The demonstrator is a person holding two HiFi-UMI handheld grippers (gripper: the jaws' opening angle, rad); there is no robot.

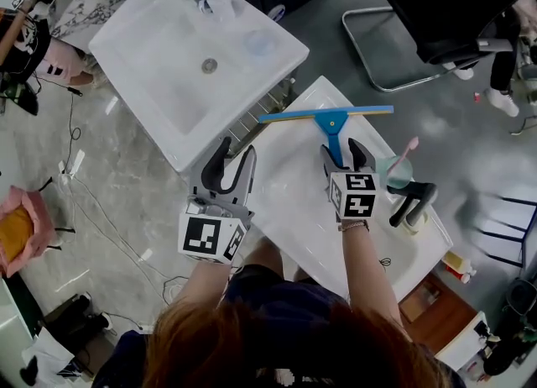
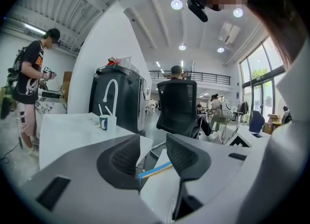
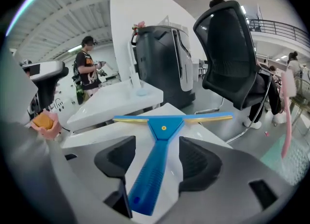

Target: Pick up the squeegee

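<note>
- Squeegee of blue plastic, with a ribbed handle and a long, thin blade edged in yellow [image 1: 331,117], lies flat on the white desk [image 1: 294,206]. Its blade is at the far edge and its handle points back toward the person.
- At the left, the left gripper [image 1: 237,155] hangs by the desk's near-left edge, beside the neighbouring white sink [image 1: 168,67]. Its fingers [image 2: 123,157] are spread and empty. Only the tip of the blade shows far beyond them, so this hand seems to have no part in the pick.
- In the middle, the right gripper [image 3: 155,160] is set over the handle. Its fingers [image 3: 196,162] are released, one on each side of the blue grip, with bare desk showing in the gap on both sides. Nothing is clamped yet.
- The step in hand looks like the end of the reach, with the grasp itself not yet made.
- The next move probably calls for bringing the fingers together squarely on the ribbed part of the handle, low enough that the pads catch its sides and do not ride over the top. The squeegee can then be raised with the blade kept level.
- At the right, a pale translucent cup [image 1: 394,170] holding a pink toothbrush [image 1: 407,149] stands just beside the right gripper, with a black tap [image 1: 411,201] nearer the person. The lift should likely go straight up so it does not swing that way.
</note>
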